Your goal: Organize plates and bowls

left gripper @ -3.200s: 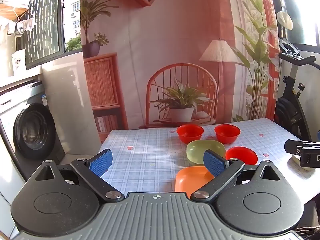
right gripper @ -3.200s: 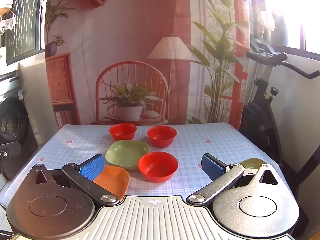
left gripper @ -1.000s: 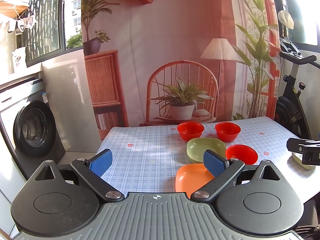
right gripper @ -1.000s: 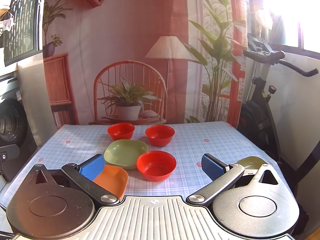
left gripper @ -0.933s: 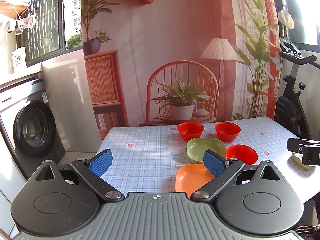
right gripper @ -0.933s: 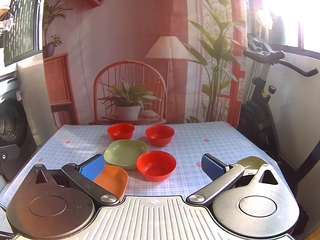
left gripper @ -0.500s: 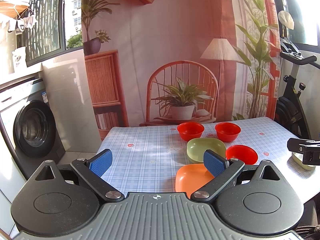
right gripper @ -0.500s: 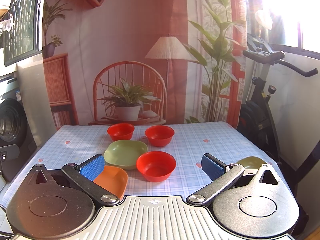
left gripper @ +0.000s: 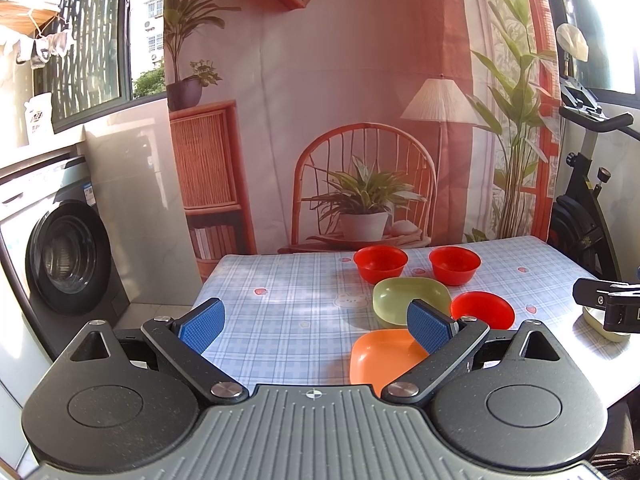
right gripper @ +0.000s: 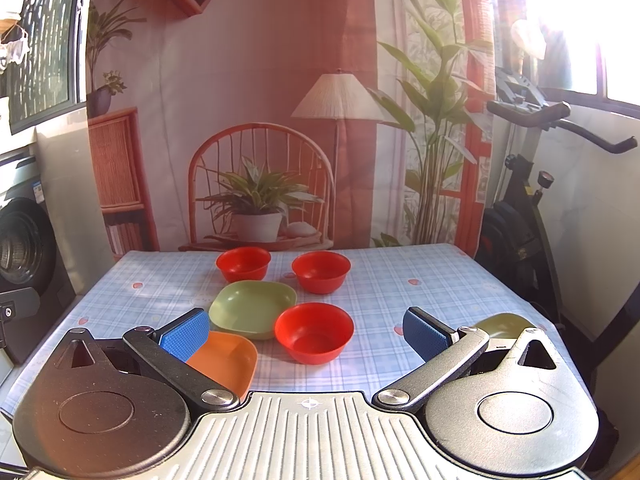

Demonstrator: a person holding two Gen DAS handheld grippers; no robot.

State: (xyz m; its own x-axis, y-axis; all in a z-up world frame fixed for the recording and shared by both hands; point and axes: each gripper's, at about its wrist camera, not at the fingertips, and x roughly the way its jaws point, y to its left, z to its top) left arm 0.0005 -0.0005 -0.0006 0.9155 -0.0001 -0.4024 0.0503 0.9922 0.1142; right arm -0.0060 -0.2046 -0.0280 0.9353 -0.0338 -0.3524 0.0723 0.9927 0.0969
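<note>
Partly hidden, the orange plate (right gripper: 226,364) lies at the near edge of the counter (right gripper: 400,292); the left blue pad of the right tongs (right gripper: 306,330) covers its near-left corner in the right wrist view, and in the left wrist view the right finger of the left tongs (left gripper: 316,320) cuts off its right side. Just beyond it sits the green plate (right gripper: 253,308), a rounded square whose long axis runs left to right, mouth up. Touching or nearly touching its right corner is the nearest red bowl (right gripper: 315,332), upright. Two more red bowls, one on the left (right gripper: 243,263) and one on the right (right gripper: 321,271), stand side by side farther back, apart from each other. A second olive-green dish (right gripper: 504,325) at the counter's right edge is mostly hidden behind the right tongs' finger, so its shape is hard to make out. Both tongs are spread wide, pinching nothing, hovering over the near edge. Beyond the counter hangs a printed backdrop (right gripper: 280,100).
</note>
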